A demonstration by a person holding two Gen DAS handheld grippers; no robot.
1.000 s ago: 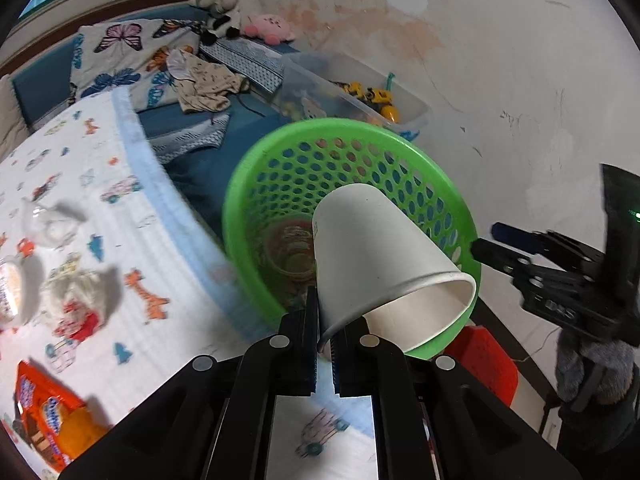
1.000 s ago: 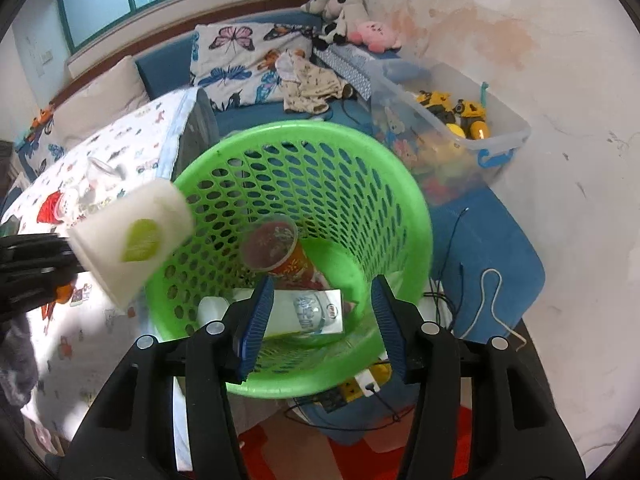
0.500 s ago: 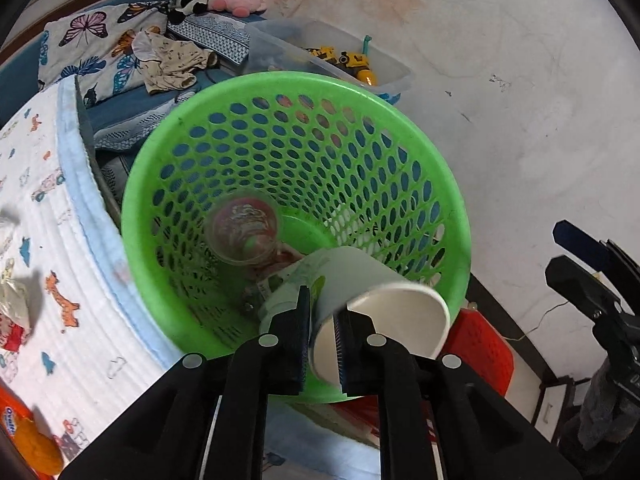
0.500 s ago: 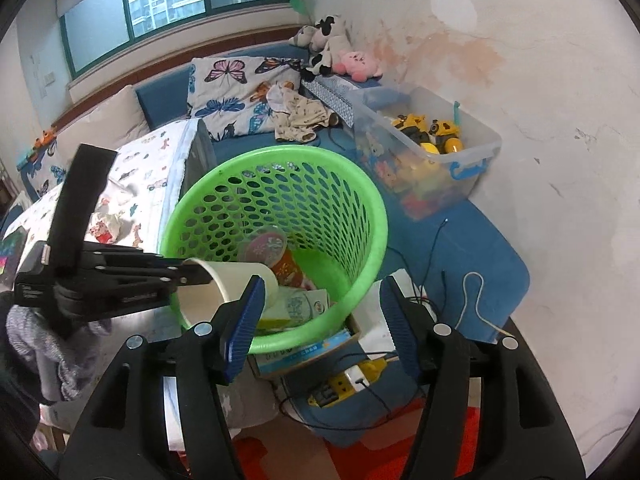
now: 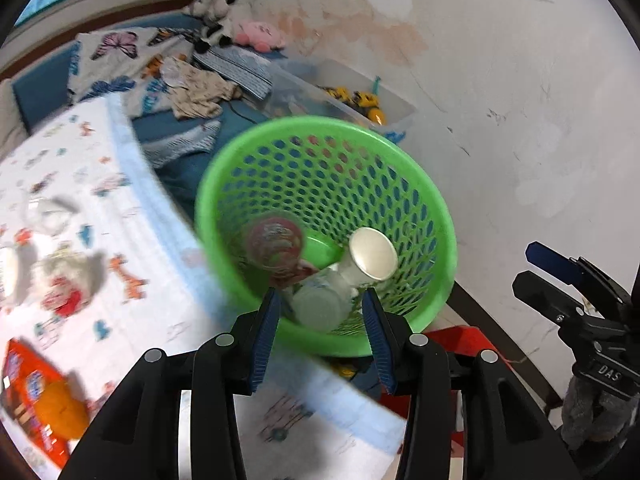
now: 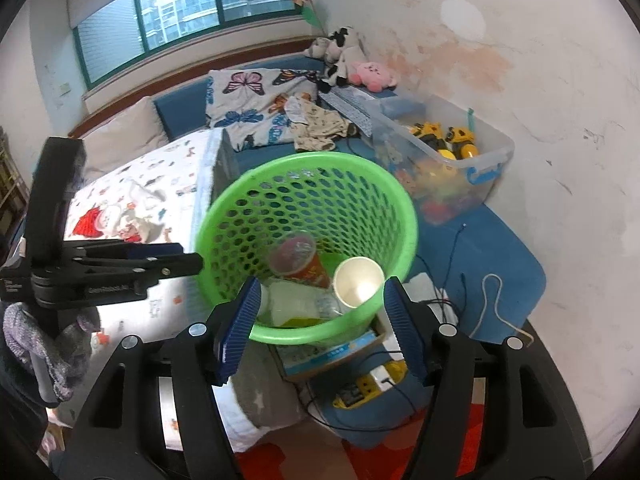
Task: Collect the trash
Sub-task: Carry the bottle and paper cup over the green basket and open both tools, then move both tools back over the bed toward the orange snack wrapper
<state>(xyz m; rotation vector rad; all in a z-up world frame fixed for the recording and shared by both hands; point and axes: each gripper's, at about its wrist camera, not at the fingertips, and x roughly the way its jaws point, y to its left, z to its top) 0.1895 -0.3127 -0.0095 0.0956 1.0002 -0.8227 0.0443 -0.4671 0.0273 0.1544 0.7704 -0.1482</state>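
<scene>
The white paper cup (image 5: 372, 260) lies free inside the green mesh basket (image 5: 436, 216), beside a red noodle cup (image 5: 274, 240) and a milk carton. My left gripper (image 5: 320, 332) hovers over the basket's near rim, jaws opening, nothing between them. In the right wrist view the paper cup (image 6: 358, 282) rests mouth-up in the basket (image 6: 312, 160). My right gripper (image 6: 322, 324) is above the near rim, its jaws also opening and empty. The left gripper (image 6: 190, 257) reaches in from the left. An orange snack packet (image 5: 36, 396) and crumpled wrappers (image 5: 64, 276) lie on the printed table cloth.
A clear toy box (image 6: 448, 160) stands behind the basket against the wall. A power strip (image 6: 360, 388) and cables lie on the floor under the basket. A red stool (image 5: 460, 344) sits below. The right gripper (image 5: 532, 270) appears at the right edge.
My left gripper opened and let go of the paper cup, which dropped into the basket, then drew back toward the table. My right gripper opened wider and pulled back.
</scene>
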